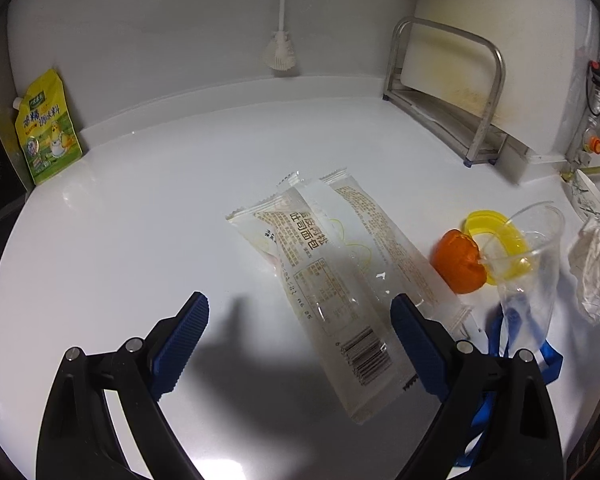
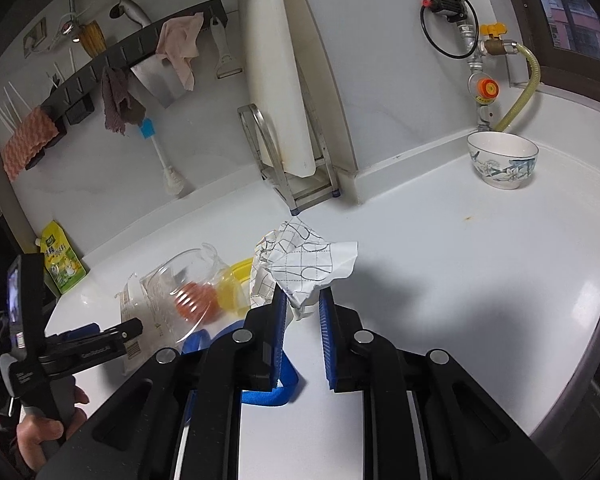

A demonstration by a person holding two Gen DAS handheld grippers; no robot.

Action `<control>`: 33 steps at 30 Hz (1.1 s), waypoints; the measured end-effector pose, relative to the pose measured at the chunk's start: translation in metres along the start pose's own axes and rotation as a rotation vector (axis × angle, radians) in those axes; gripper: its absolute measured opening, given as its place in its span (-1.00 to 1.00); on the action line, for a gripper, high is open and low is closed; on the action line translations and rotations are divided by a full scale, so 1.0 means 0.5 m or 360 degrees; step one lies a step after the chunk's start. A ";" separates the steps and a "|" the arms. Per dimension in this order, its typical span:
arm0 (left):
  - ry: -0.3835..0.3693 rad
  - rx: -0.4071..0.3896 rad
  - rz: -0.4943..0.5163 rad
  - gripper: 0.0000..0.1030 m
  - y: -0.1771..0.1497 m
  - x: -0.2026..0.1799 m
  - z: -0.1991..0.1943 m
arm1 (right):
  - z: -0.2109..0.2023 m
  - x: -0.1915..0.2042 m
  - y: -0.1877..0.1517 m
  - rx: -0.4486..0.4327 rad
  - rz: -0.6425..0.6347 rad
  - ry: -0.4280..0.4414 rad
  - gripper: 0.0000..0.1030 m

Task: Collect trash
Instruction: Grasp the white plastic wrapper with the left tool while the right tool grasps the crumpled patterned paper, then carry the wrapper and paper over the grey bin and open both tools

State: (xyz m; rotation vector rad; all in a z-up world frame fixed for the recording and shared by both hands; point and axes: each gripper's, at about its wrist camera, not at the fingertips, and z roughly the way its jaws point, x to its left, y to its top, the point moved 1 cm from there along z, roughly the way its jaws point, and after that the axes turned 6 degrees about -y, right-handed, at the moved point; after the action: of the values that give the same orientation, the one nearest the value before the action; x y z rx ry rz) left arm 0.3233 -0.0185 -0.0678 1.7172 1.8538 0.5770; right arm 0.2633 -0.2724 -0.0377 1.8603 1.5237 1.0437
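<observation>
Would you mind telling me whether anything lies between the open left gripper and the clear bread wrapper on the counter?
Nothing visible does. The left gripper is open with the near end of the bread wrapper already between its fingers. The orange peel and plastic cup lie off to the right.

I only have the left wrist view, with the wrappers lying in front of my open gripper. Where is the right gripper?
Observer: The right gripper has its fingers on either side of the crumpled paper. I cannot tell whether it grips yet.
Operator: Is that paper plain tissue?
Observer: No, it carries a printed grid with dark curved lines.
Operator: Anything further right?
Observer: A patterned bowl stands upright on the counter, apart from the paper, near the back wall.
</observation>
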 end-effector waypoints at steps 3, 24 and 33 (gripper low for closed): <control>0.0036 0.0025 0.0010 0.76 0.004 -0.009 0.014 | -0.001 0.001 0.000 -0.0004 -0.0010 -0.0007 -0.69; -0.0079 0.0035 0.0086 -0.84 -0.007 -0.030 0.005 | 0.002 0.004 -0.003 0.0011 -0.0028 -0.0008 -0.69; -0.0059 -0.0042 0.0132 -0.87 -0.012 0.016 -0.065 | -0.012 0.015 -0.008 -0.0015 -0.0056 -0.0017 -0.69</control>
State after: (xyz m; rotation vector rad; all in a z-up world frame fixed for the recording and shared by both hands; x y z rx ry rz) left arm 0.2974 -0.0096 -0.0474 1.7827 1.7488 0.5956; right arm 0.2565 -0.2649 -0.0354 1.8235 1.5372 1.0216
